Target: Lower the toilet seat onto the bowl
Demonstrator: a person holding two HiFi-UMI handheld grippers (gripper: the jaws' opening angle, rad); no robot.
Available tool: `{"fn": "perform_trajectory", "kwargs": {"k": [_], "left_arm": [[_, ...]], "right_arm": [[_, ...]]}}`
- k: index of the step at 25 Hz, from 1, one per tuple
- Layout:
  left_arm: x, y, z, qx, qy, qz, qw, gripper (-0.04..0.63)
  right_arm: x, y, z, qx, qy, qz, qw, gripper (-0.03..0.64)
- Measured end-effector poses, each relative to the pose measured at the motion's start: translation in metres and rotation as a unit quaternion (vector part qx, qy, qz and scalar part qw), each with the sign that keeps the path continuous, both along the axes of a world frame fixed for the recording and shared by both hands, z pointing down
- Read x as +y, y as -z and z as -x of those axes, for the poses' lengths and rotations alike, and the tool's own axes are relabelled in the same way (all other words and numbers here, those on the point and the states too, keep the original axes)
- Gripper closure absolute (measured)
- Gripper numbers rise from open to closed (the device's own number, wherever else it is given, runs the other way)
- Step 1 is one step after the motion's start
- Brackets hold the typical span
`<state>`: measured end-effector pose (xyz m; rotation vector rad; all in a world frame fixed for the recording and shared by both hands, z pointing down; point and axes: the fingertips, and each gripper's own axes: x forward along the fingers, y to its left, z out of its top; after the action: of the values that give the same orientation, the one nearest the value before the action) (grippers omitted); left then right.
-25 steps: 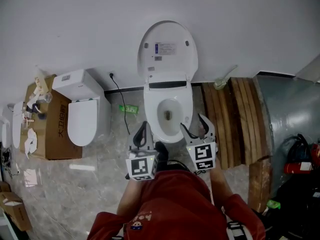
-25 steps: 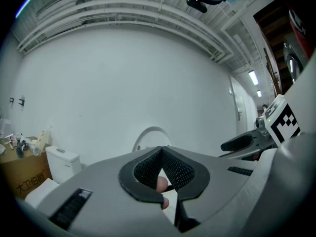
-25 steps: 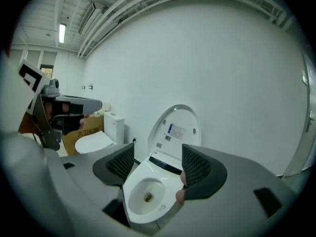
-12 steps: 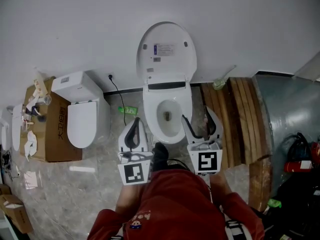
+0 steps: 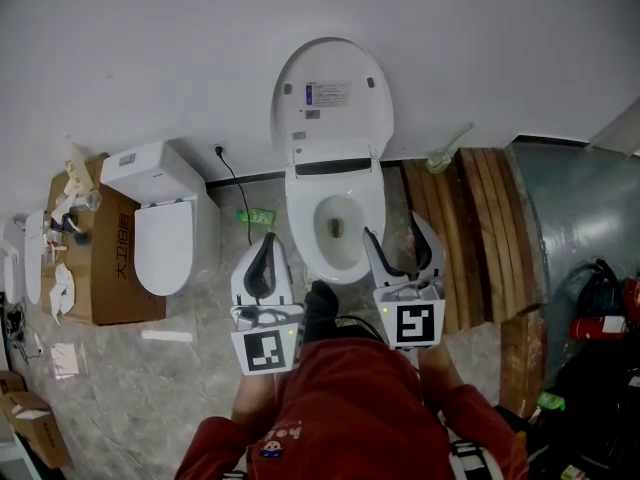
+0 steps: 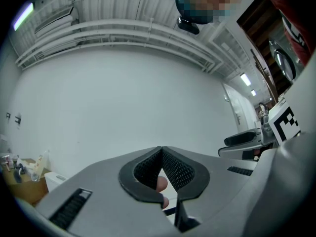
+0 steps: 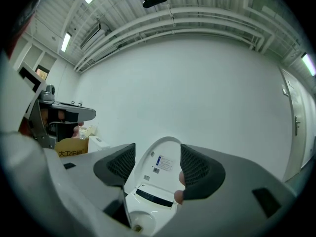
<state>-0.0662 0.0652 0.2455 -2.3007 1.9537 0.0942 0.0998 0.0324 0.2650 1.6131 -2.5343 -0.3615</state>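
Toilet seat (image 5: 333, 93) upright against wall (image 5: 150, 48), untouched; left gripper (image 5: 266, 248) jaws together, right gripper (image 5: 392, 230) jaws apart and empty. Could slam onto bowl (image 5: 300, 226) if tipped forward unsupported.

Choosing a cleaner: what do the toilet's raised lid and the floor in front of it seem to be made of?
Raised lid: probably glossy white moulded plastic; it is smooth and thin, with small bumpers and a stuck-on label.
Floor: polished stone or marble-look tile, judging by its grey veining and bright reflected streak; which of the two is unclear.
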Motion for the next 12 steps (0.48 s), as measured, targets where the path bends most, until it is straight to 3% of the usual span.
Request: {"fn": "perform_trajectory", "kwargs": {"k": [9, 12], "left_arm": [[0.0014, 0.0012, -0.0040, 0.000, -0.003, 0.002, 1.0000, 0.583], [0.0014, 0.0009, -0.0062, -0.001, -0.005, 0.003, 1.0000, 0.583]], "right_arm": [[-0.0007, 0.0004, 0.0013, -0.006, 0.001, 0.001, 1.000, 0.351], [0.0001, -0.0011, 0.0001, -0.005, -0.003, 0.004, 1.000, 0.403]]}}
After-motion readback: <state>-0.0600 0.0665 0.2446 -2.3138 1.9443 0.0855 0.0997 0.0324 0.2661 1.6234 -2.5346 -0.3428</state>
